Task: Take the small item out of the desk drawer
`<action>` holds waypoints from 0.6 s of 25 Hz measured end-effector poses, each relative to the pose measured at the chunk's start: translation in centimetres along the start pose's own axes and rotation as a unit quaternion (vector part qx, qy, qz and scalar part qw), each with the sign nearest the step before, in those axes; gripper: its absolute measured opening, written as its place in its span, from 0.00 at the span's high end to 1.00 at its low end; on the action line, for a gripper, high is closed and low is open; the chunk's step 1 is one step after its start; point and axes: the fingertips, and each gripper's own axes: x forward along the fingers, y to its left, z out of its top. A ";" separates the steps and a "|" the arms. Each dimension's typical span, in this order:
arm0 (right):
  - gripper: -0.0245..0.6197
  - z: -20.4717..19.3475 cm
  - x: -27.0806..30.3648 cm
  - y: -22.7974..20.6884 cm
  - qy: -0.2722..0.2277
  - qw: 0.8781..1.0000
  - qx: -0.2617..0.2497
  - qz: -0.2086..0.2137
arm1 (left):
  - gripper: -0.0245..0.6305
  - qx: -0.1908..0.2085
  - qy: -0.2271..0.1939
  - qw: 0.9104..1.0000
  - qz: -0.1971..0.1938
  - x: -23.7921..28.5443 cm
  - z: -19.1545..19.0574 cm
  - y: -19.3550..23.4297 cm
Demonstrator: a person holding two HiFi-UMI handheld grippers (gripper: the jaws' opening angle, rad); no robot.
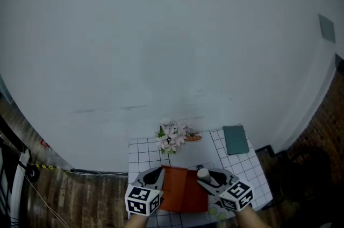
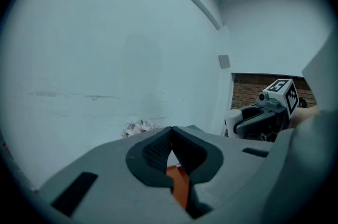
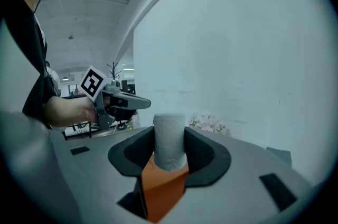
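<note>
Side by side over the orange box, tips toward the wall: left gripper, jaws closed, empty; right gripper, jaws clamping an upright pale cylinder.

**One high camera on the head, two low ones behind the jaws**

The head view looks down from well above, so the pale wall fills most of it. The gridded table sits small at the bottom edge, with the left gripper and the right gripper. Each gripper view sits close behind its own jaws, low over the table, facing the wall. Each catches the other gripper at its side. All three views share the flowers and the orange box.
</note>
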 end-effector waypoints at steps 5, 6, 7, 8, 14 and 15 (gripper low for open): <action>0.70 2.4 -4.4 -0.8 -0.088 0.995 0.033 -0.016 | 0.95 0.020 -0.016 1.000 0.001 -0.6 1.4 -0.5; 0.70 2.8 -5.1 -1.3 -0.102 0.994 0.031 -0.023 | 0.95 0.022 -0.019 1.000 0.006 -0.7 1.5 -0.3; 0.70 3.1 -5.9 -1.8 -0.116 0.992 0.029 -0.032 | 0.95 0.021 -0.022 0.999 0.012 -0.7 1.7 -0.1; 0.70 3.5 -6.7 -2.3 -0.129 0.990 0.031 -0.039 | 0.95 0.018 -0.023 0.999 0.016 -0.7 1.7 0.2; 0.70 4.5 -10.3 -4.0 -0.182 0.979 0.061 -0.065 | 0.95 0.014 -0.031 0.999 0.027 -1.5 2.0 0.5; 0.70 4.6 -10.6 -4.0 -0.184 0.979 0.058 -0.067 | 0.95 0.015 -0.032 0.999 0.028 -1.7 2.1 0.4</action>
